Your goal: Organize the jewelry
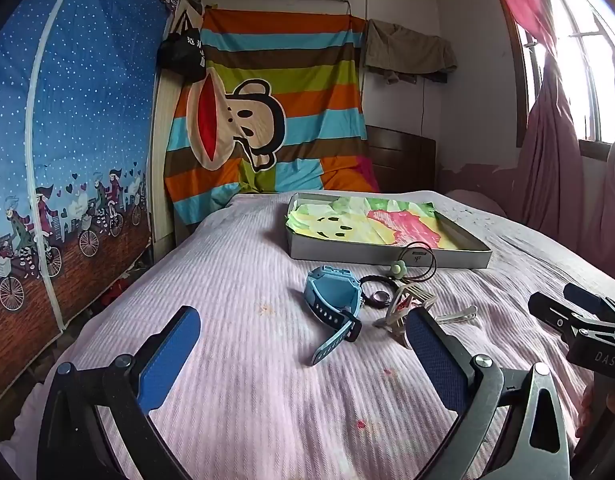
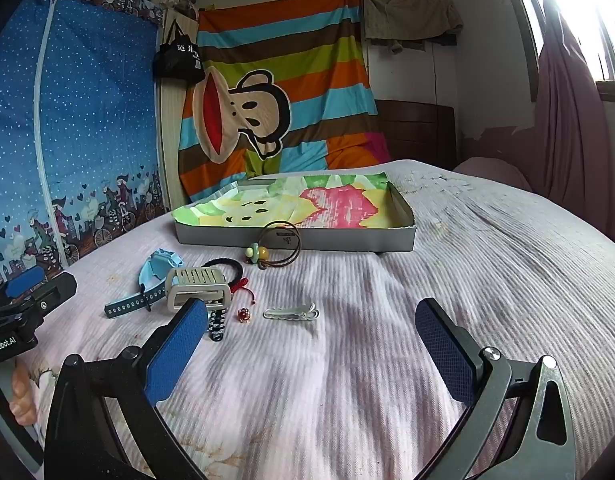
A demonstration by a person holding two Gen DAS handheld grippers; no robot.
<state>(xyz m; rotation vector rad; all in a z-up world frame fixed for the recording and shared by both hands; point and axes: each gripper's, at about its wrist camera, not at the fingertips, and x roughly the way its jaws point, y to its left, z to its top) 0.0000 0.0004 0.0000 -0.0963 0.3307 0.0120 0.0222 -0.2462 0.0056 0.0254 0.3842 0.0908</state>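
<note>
A shallow grey box (image 1: 387, 257) (image 2: 299, 240) lined with a colourful cloth sits on the pink bedspread. In front of it lie a blue watch (image 1: 329, 300) (image 2: 155, 276), a beige claw clip (image 1: 407, 304) (image 2: 197, 286), a brown hair tie with beads (image 1: 415, 260) (image 2: 281, 246), a black bracelet (image 1: 377, 290) (image 2: 227, 266), a silver hair clip (image 1: 457, 316) (image 2: 291, 312) and a small red bead (image 2: 243, 315). My left gripper (image 1: 303, 354) is open, just short of the watch. My right gripper (image 2: 311, 346) is open near the silver clip. Both are empty.
The bed (image 1: 247, 380) fills the foreground. A blue printed wardrobe cover (image 1: 67, 160) stands along the left. A striped monkey sheet (image 1: 267, 120) hangs behind, with a dark headboard (image 1: 403, 160) and a pink curtain (image 1: 547, 160) at the right. A hand (image 2: 21, 396) holds the left gripper's handle.
</note>
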